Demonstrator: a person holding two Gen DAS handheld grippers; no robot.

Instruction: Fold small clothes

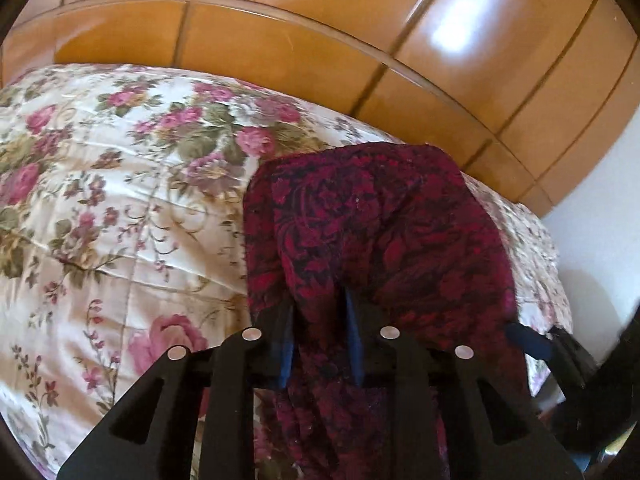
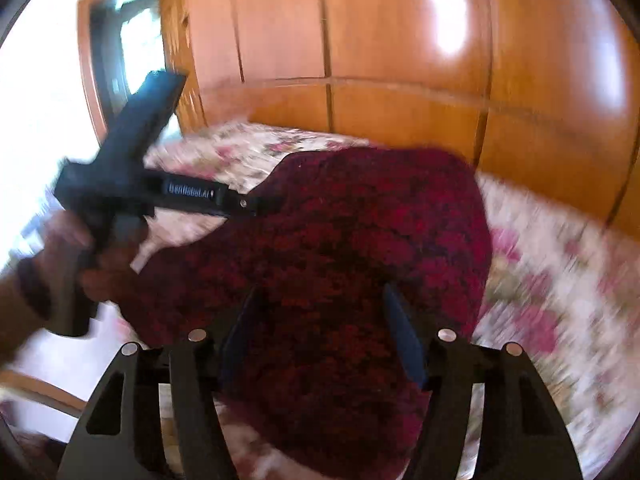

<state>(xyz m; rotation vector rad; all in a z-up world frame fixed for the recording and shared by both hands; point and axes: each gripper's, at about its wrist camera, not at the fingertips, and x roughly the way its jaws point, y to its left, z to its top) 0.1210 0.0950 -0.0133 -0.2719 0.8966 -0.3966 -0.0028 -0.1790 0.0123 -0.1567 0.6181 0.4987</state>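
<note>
Two grippers work one dark red patterned garment (image 1: 372, 220) over a bed with a floral quilt (image 1: 100, 200), wooden wardrobe panels (image 1: 280, 48) behind. Left gripper (image 1: 320, 312): fingers drawn close with a bunched ridge of the red cloth pinched between the blue pads (image 1: 354, 332), so it reads as clamped on the fabric. Right gripper (image 2: 320, 328): fingers stand wide apart with cloth lying across the gap; right view is motion-blurred, so real contact on the pads cannot be told. The person's left hand (image 2: 88, 256) holds the left tool's handle at the left edge of that view. Garment hangs and drapes partly lifted off the quilt, its far edge humped up. Handling judgement: light, soft, limp knit-like fabric, no stiffness, sags wherever unsupported; slightly fuzzy surface should grip fine on the pads, nothing fragile. Best hold is at an edge or corner, one layer or a thin pinch; grabbing mid-panel bunches it, as the left grip does, and makes a clean fold line harder.
</note>
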